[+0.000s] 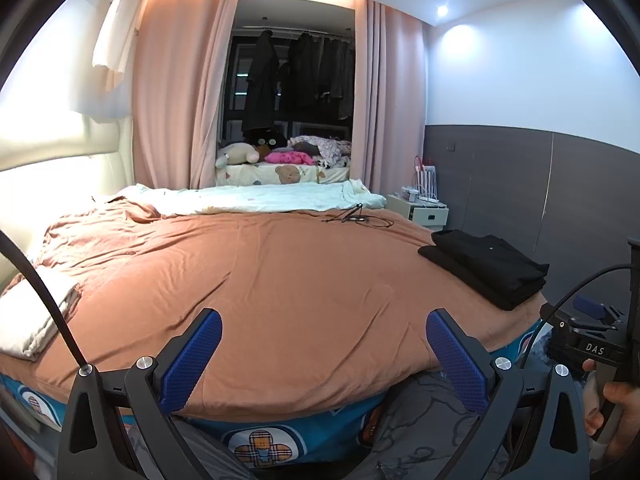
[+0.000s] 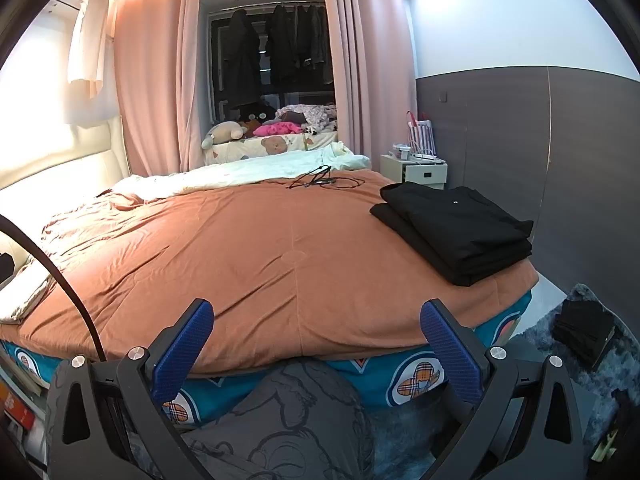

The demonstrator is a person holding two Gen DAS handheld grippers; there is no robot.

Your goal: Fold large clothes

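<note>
Where the bed's right edge curves away, a stack of folded black garments (image 2: 456,226) lies flat on the rust-orange bedspread (image 2: 256,248); matte knit cloth, squared edges, upper piece offset from the lower, a tiny white mark on top. Same stack shows at the right in the left wrist view (image 1: 486,270).

Bedspread: soft, lightly quilted, creased toward the left near the head. Beneath its near hem, a teal sheet with plaid bear-shaped patches (image 2: 416,380). A pale mint blanket (image 2: 256,170) lies crumpled along the far side, with a thin black cable (image 2: 320,181) looped just in front of it. A folded cream cloth (image 1: 32,320) rests at the bed's left edge.

Left hand-held gripper (image 1: 324,360): jaws spread wide, blue ribbed pads, nothing between them, low over the near bed edge. Right hand-held gripper (image 2: 316,350): likewise spread wide and empty, well apart from the stack. A hand (image 1: 616,412) grips the right tool's handle at the frame's right.

Beyond: pink pleated curtains (image 2: 156,80), dark clothes on a rail (image 2: 280,44), a white bedside cabinet (image 2: 416,170), a grey shaggy rug (image 2: 560,344).
</note>
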